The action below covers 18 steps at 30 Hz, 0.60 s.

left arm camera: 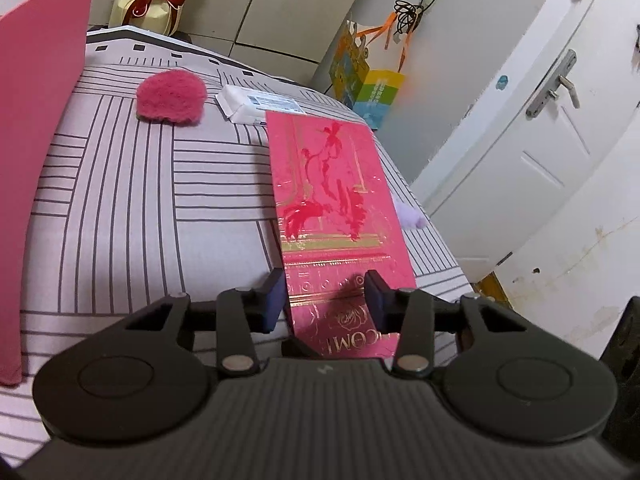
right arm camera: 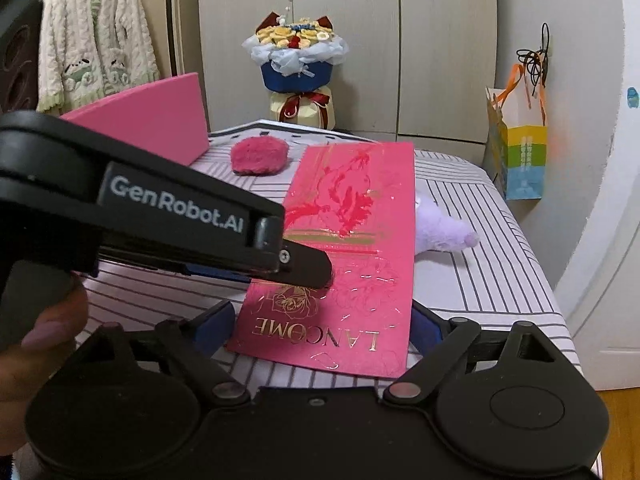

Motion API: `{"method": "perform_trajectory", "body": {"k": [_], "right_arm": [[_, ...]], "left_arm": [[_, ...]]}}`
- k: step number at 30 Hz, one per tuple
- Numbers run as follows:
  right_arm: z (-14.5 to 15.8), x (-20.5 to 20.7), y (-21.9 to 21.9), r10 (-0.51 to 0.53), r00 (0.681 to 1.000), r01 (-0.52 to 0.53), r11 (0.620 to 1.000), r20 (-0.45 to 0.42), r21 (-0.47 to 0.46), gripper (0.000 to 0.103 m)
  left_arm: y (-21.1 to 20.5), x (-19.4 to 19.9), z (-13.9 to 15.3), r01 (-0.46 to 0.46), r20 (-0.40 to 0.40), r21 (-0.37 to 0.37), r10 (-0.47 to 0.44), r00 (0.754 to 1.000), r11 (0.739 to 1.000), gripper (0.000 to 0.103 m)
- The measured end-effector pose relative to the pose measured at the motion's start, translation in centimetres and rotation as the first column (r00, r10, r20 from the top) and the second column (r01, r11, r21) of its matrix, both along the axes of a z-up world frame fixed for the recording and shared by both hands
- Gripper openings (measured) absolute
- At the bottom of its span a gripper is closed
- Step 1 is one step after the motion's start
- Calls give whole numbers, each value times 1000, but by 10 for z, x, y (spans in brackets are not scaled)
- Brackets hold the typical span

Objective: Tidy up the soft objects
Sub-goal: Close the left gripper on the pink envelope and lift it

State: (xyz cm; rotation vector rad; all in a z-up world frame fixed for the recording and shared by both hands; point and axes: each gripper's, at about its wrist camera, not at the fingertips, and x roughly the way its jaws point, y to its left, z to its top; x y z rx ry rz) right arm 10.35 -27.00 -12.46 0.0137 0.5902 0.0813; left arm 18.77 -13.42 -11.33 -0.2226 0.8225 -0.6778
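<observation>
A flat pink Lancome paper bag (left arm camera: 332,208) (right arm camera: 352,248) lies over the striped bed (left arm camera: 140,208). My left gripper (left arm camera: 326,304) holds the bag's near edge between its pads; it shows from the side in the right wrist view (right arm camera: 304,268), shut on the bag. My right gripper (right arm camera: 324,332) is open, its fingers either side of the bag's near end. A pink fuzzy soft object (left arm camera: 171,96) (right arm camera: 259,156) lies at the far side of the bed. A purple plush toy (right arm camera: 444,232) (left arm camera: 410,214) lies right of the bag, partly hidden behind it.
A white wipes pack (left arm camera: 260,104) lies beyond the bag. A pink box (left arm camera: 36,128) (right arm camera: 160,120) stands at the bed's left. A bouquet (right arm camera: 296,64) and wardrobe are behind. A colourful paper bag (right arm camera: 520,148) hangs right. A white door (left arm camera: 540,100) is right.
</observation>
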Motion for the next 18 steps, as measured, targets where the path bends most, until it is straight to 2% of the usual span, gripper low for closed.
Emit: {"method": "perform_trajectory", "body": {"k": [4, 18], "right_arm": [[7, -10, 4, -2, 1000, 2, 1000, 20, -7, 92], [34, -62, 29, 48, 998, -45, 996, 42, -75, 92]], "left_arm": [[3, -11, 5, 3, -7, 9, -3, 1000, 1000, 41], [27, -72, 38, 46, 44, 77, -50, 998, 996, 44]]}}
